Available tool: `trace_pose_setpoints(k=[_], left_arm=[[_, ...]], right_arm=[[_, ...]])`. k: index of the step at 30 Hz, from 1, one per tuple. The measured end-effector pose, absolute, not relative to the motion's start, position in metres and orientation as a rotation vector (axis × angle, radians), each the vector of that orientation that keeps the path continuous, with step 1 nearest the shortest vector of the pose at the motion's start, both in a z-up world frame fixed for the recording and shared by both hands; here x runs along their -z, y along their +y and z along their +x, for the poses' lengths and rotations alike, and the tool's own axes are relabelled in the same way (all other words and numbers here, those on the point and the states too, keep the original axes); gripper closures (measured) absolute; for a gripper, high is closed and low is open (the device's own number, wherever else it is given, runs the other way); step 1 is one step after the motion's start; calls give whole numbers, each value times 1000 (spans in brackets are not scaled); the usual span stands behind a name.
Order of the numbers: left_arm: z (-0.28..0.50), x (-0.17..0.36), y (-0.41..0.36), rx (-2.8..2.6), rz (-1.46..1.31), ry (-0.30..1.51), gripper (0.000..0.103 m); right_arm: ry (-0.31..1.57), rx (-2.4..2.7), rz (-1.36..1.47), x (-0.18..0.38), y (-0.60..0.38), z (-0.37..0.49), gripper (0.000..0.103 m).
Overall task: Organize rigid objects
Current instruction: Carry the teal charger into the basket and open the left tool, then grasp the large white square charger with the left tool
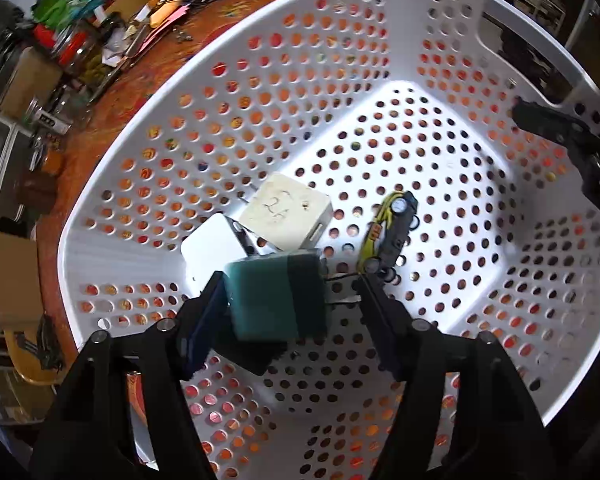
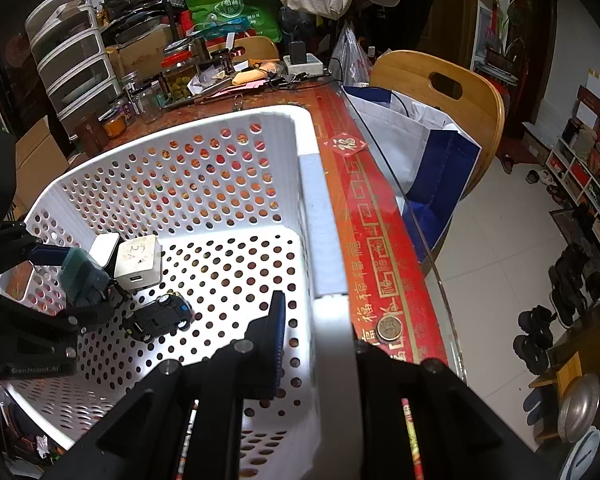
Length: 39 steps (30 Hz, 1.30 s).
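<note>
Our left gripper – jaws spread – has a green block between them, low in the basket. Our right gripper pinches the rim.

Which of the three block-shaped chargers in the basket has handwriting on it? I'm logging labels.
The cream white cube, its top face inked, lying between the plain glossy white one and the teal one.

Left gripper: black angular linkage arms, silver pivot screws, dark blue ribbed pads. Right gripper identical; pale lettering on left's body.
</note>
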State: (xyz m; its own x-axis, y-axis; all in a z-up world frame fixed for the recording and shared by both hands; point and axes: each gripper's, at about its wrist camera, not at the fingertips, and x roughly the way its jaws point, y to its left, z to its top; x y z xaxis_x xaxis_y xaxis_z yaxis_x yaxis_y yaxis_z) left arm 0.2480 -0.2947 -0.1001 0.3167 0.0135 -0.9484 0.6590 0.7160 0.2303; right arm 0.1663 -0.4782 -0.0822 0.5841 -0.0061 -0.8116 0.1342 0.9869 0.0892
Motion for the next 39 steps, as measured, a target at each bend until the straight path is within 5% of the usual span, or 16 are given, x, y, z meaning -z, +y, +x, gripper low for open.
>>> trace_pose_setpoints(k=[2, 7, 10, 12, 18, 32, 35, 39], left_arm=[[246, 94, -290, 483, 657, 1164, 22], [235, 38, -224, 493, 467, 1006, 21], [222, 2, -148, 399, 350, 869, 1], [218, -3, -91, 280, 269, 817, 0], [234, 74, -4, 121, 94, 968, 0], [310, 162, -35, 91, 20, 1029, 0], [317, 172, -40, 79, 17, 1048, 5], [319, 171, -37, 45, -8, 1021, 33]], right_arm=[[946, 83, 147, 82, -478, 166, 89], [950, 82, 149, 83, -479, 165, 89], [954, 83, 148, 84, -480, 165, 89], [954, 84, 149, 84, -480, 165, 89], [949, 83, 149, 84, -481, 164, 89], [953, 86, 153, 82, -480, 164, 89], [952, 87, 153, 82, -480, 164, 89], [950, 84, 149, 83, -480, 163, 89]])
